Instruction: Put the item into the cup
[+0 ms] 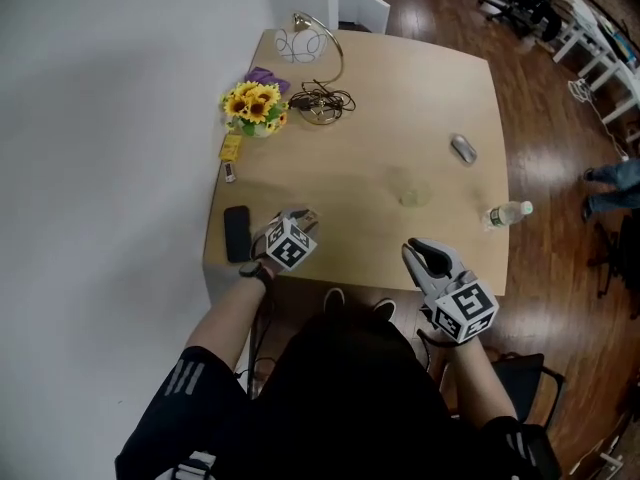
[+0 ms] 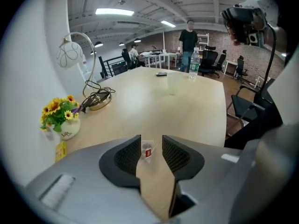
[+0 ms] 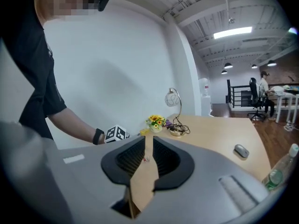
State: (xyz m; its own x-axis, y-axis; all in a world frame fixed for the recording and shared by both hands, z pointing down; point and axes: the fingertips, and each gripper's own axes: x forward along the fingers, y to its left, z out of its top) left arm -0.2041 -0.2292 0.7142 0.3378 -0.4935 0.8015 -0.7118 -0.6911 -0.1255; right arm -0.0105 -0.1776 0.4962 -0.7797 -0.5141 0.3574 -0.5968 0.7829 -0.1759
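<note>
Light wood table (image 1: 380,118); white wall left, dark wood floor right. Far left corner: lamp w/ white shade (image 1: 297,43), cable tangle (image 1: 322,101) at its base. Sunflower pot (image 1: 256,108) by left edge, yellow packet (image 1: 231,147) just nearer. Black slab (image 1: 237,233) at near left corner. L gripper (image 1: 301,218) over tabletop beside slab, marker cube up. R gripper (image 1: 418,255) at near edge, tips pointing far. Clear cup (image 1: 409,188) mid-table, mouse (image 1: 463,149) farther right, water btl (image 1: 508,214) at right edge.
</note>
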